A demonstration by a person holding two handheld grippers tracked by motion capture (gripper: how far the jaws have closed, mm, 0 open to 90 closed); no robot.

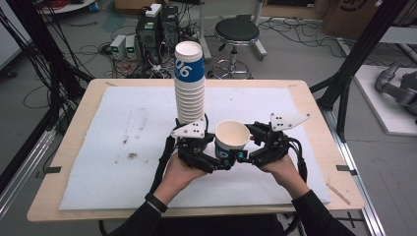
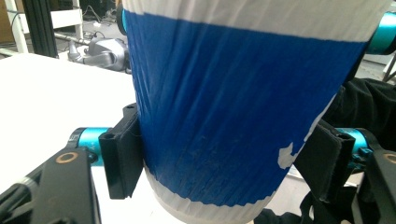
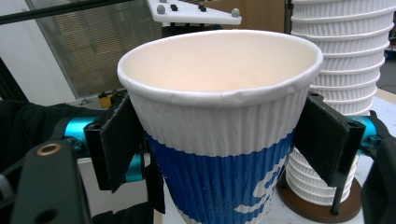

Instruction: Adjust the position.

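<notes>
One ribbed paper cup [image 1: 231, 140], white with a blue band, is held upright and mouth up just above the white mat [image 1: 123, 142]. My left gripper [image 1: 220, 160] grips its lower blue part [image 2: 224, 116], with a pad [image 2: 123, 158] pressed on each side. My right gripper [image 1: 246, 143] is shut on the same cup [image 3: 219, 121] higher up, just under the rim, and its pads [image 3: 114, 140] touch both sides. A tall stack of the same cups [image 1: 190, 83] stands right behind the left gripper, on a brown round base [image 3: 317, 207].
The mat covers most of the wooden table [image 1: 314, 105], with a few small stains at its left. Beyond the far edge are computer boxes [image 1: 157, 29], cables and a black stool [image 1: 237, 32]. Black frame posts [image 1: 359, 54] rise at the right.
</notes>
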